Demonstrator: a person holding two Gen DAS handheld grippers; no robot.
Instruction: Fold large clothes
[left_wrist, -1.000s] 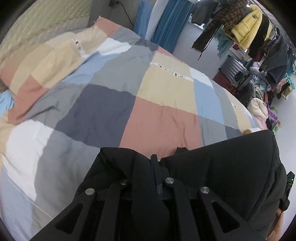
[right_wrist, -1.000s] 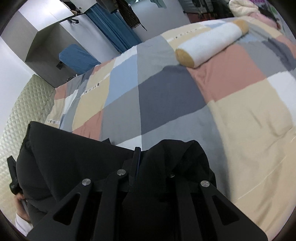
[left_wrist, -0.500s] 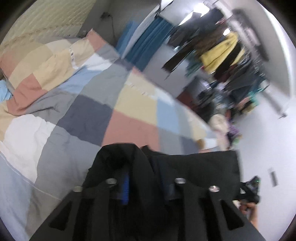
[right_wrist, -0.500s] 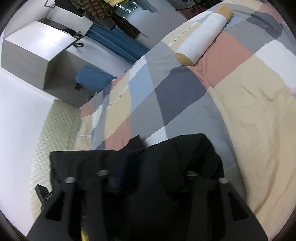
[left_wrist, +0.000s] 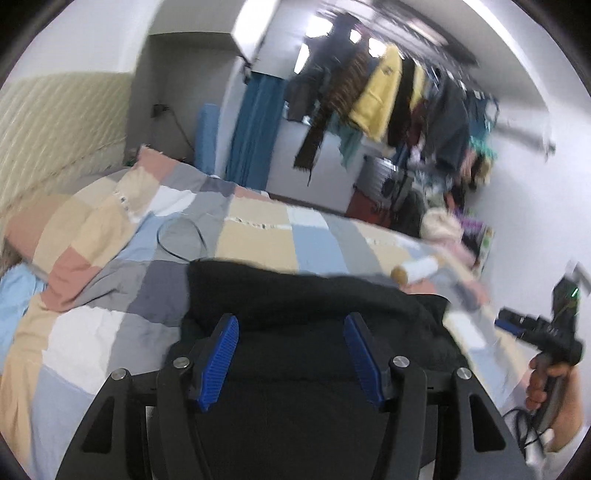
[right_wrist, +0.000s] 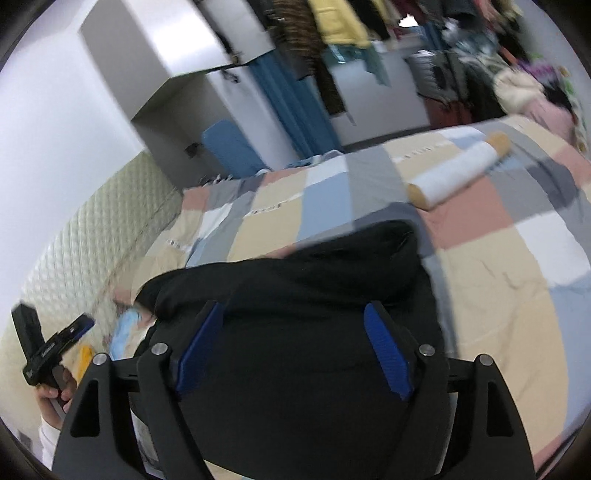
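1 black garment (left_wrist: 314, 295) lies folded on the patchwork bedcover (left_wrist: 255, 229), a broad dark block whose long axis runs across both wrist views, from the left gripper's side to the right's; its far folded edge faces the foot-side of the room, toward the clothes rack (left_wrist: 399, 92). 2 grippers hang above it. The left gripper (left_wrist: 291, 358) has its 2 blue pads (left_wrist: 218, 354) standing well apart, and the jaws have just been opening; the black cloth shows in the gap below them, but neither pad presses on it. The right gripper (right_wrist: 295, 350) is spread wider still, its jaws likewise just opening, with the garment under the gap and both blue pads (right_wrist: 388, 354) clear of the fabric. Each camera catches the other tool at its edge (a hand wrapped round the grip): the right one at the far right of the left view (left_wrist: 535, 332), the left one at the lower left of the right view (right_wrist: 51, 347). 1 white bolster (right_wrist: 458, 173) with tan ends lies on the cover beyond the garment, tilted diagonally. 1 thin dark cable (left_wrist: 177, 240) loops on the cover to the garment's left. Both views are blurred, so finer creases cannot be read.
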